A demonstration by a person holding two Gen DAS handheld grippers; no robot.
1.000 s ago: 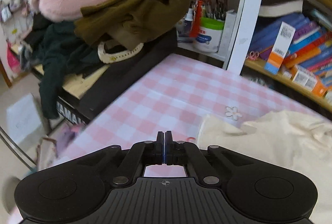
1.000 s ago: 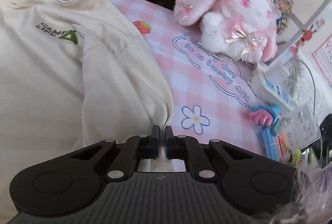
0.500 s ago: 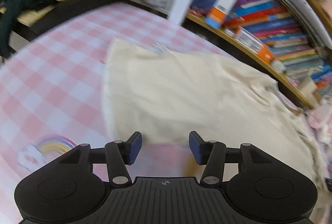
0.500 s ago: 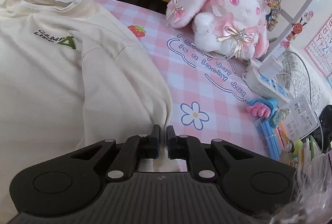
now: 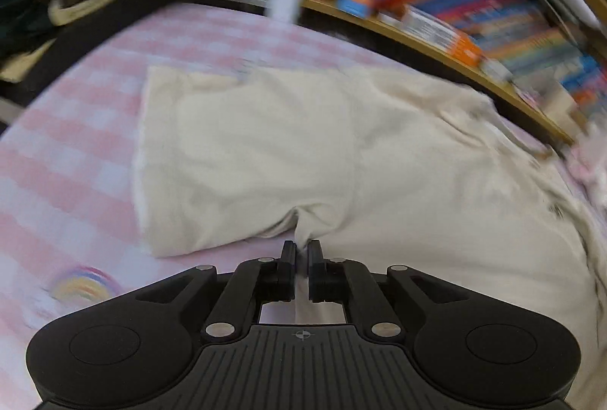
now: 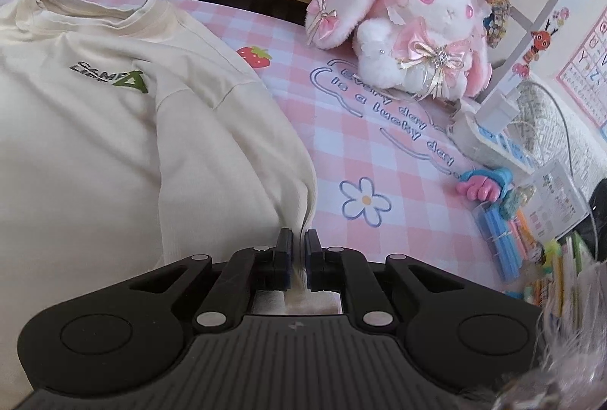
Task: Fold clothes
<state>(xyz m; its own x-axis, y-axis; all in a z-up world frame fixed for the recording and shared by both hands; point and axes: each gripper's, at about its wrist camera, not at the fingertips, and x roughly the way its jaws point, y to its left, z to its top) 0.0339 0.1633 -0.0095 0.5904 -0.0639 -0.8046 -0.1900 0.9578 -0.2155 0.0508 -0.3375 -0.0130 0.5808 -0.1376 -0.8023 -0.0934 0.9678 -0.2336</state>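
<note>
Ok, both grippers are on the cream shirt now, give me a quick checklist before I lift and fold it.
1. Left gripper shut on fabric of the cream long-sleeved shirt, near the underarm: ok.
2. Right gripper shut on the shirt's sleeve edge: ok.
3. How much cloth each grip holds: cannot tell, only a thin pinch shows.
4. Shirt lying flat on the pink checked tablecloth: ok, minor wrinkles.
5. White and pink plush rabbit apart from the shirt: ok.
6. Pink and blue toy and clutter at the right edge clear of the sleeve: ok.
</note>
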